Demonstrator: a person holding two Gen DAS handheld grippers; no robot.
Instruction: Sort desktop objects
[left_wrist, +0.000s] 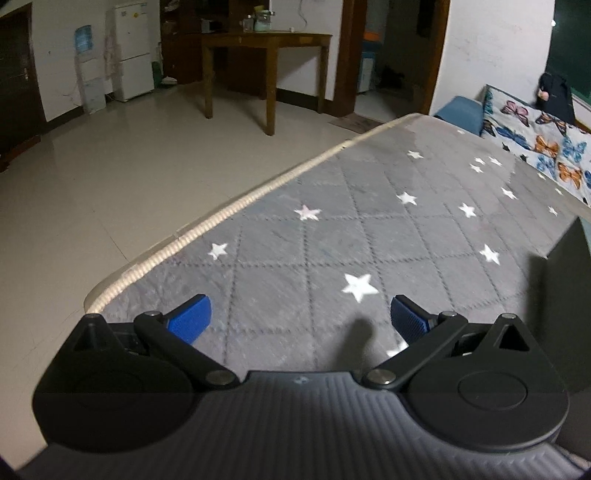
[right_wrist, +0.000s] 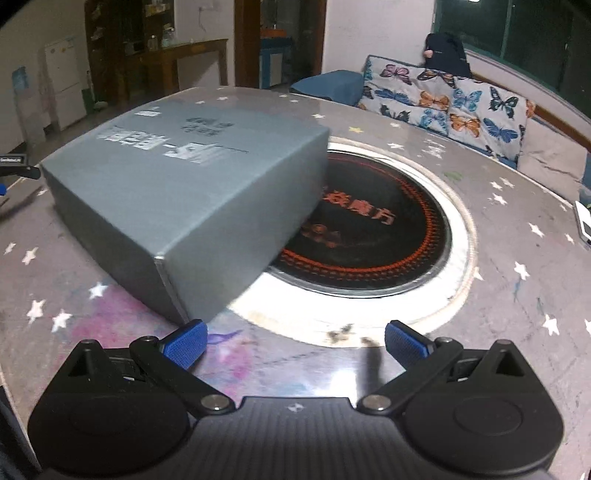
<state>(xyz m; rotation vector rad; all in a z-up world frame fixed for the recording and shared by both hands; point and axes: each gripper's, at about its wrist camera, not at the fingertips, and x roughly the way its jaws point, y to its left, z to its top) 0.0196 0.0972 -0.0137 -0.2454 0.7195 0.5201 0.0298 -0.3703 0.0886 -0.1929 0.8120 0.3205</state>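
Right wrist view: both grippers' fingers (right_wrist: 184, 343) spread, empty, grey box (right_wrist: 184, 199) near

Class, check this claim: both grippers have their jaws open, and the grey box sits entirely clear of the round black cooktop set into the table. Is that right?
Not quite. In the right wrist view the grey box overlaps the left side of the round black cooktop, hiding part of it. The rest stands: the left gripper and right gripper both have open jaws.
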